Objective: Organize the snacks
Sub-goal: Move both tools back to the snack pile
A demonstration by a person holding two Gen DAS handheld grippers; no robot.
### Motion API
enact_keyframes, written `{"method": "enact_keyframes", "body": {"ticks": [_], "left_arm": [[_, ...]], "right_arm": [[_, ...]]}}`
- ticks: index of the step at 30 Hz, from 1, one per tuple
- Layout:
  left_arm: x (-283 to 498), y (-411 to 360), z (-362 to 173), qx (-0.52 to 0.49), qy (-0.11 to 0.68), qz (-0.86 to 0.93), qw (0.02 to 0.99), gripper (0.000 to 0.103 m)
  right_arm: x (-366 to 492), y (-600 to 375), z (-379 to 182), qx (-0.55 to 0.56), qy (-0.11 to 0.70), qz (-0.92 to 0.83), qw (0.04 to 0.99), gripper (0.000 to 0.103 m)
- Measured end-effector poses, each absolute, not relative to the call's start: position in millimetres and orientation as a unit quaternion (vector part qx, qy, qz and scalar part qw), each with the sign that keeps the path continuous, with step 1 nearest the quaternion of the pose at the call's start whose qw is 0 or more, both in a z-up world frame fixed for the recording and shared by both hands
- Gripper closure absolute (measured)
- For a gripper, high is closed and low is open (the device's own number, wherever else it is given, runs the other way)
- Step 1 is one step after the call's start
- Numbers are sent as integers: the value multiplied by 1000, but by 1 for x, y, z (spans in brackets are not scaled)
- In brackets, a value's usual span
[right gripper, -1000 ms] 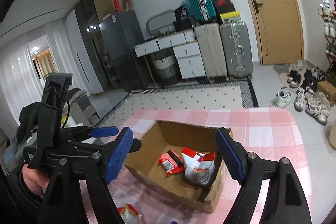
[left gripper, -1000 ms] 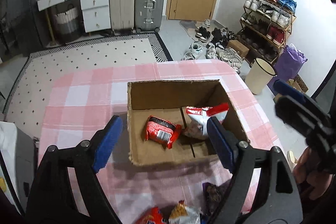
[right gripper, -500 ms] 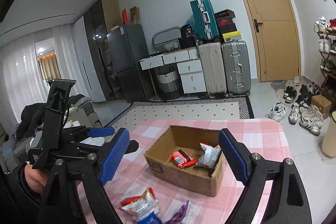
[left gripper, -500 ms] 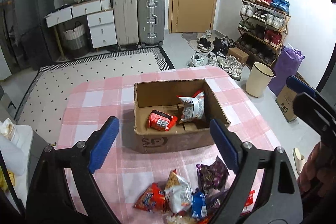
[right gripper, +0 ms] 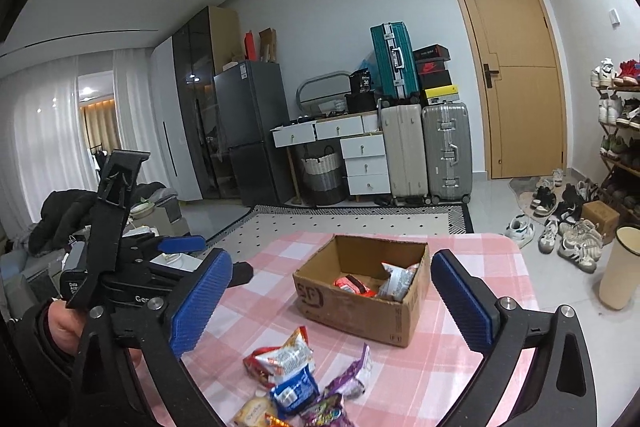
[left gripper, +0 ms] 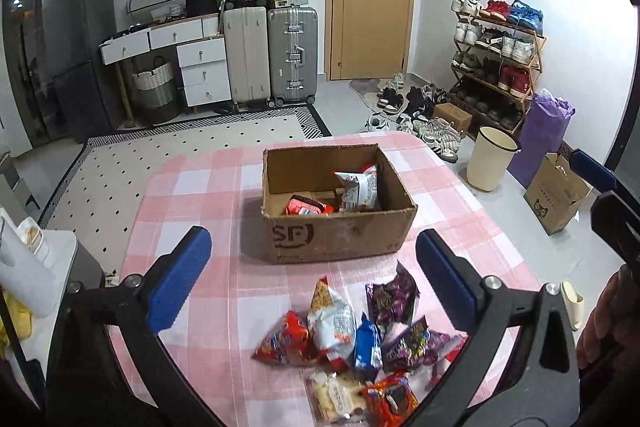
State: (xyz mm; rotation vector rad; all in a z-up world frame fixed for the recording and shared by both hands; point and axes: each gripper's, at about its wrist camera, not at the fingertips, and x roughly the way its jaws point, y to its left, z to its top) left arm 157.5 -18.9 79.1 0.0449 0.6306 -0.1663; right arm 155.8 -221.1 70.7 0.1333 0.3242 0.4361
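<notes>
Lying loose on the surface [left gripper: 192,187], the snack packets [left gripper: 352,343] are looking light, crinkly and slippery; both tongs, left [left gripper: 316,279] and right [right gripper: 332,303], are opening empty, best pinching a sealed edge.

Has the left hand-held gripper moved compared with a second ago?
Yes. The left hand-held gripper has pulled back from the cardboard box: its pads framed the box's inside before, and now they sit over the loose snack pile.

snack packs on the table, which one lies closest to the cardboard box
The dark purple pack at the far edge of the loose pile. Its top corner reaches almost to the front wall of the cardboard box; the red, white and blue packs lie farther back.
</notes>
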Motion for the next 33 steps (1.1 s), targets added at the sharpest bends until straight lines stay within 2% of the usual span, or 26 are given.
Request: {"method": "enact_keyframes", "body": {"ticks": [16,27,33], "left_arm": [[98,6,35,-3,327,-70,943,1],[81,8,-7,-26,333,-79,939,1],[84,10,-40,-32,365,-85,926,1]], "right_arm": [[96,-224,40,59,190,201,959,1],[90,-236,-18,85,253,190,945,1],[91,-235,-49,86,285,192,935,1]]}}
